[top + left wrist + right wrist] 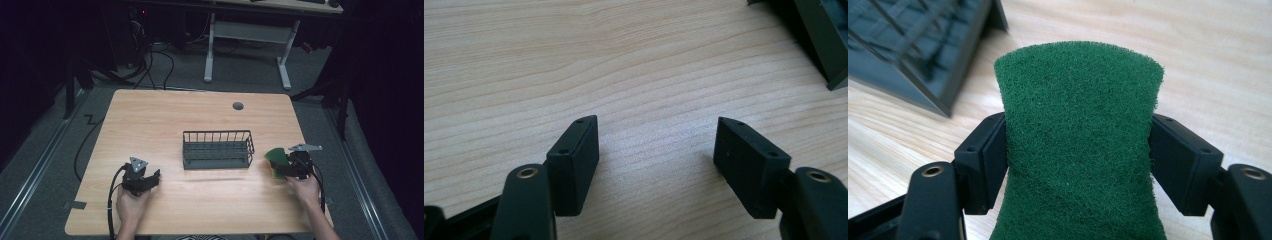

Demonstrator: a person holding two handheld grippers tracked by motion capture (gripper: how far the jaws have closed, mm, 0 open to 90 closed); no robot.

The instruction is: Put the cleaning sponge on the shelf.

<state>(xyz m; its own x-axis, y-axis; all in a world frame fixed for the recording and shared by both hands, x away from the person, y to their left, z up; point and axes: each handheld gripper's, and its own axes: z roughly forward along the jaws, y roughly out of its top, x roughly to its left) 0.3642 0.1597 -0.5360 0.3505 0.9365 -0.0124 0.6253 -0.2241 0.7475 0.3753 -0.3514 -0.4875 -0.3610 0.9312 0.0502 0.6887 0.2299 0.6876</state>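
Between the black fingers [983, 165] of the right gripper [1078, 165] sits a green scouring sponge with a yellow underside [1080, 150], pinched at its two sides so that its top bows upward; it is lifted just off the pale wooden table [150, 125]. Just ahead and to one side of those fingers stands the dark grey wire basket [217, 149], the likely place for the sponge. To do this well, I would carry the sponge clear over the near rim before lowering it, and keep the squeeze light, since the soft pad already buckles. The left gripper [656, 155] rests apart near the table's front edge, its fingers spread wide with bare wood between them. From the right gripper view the sponge's lower part and yellow layer are cut off, and the basket's inside is too dark to make out.
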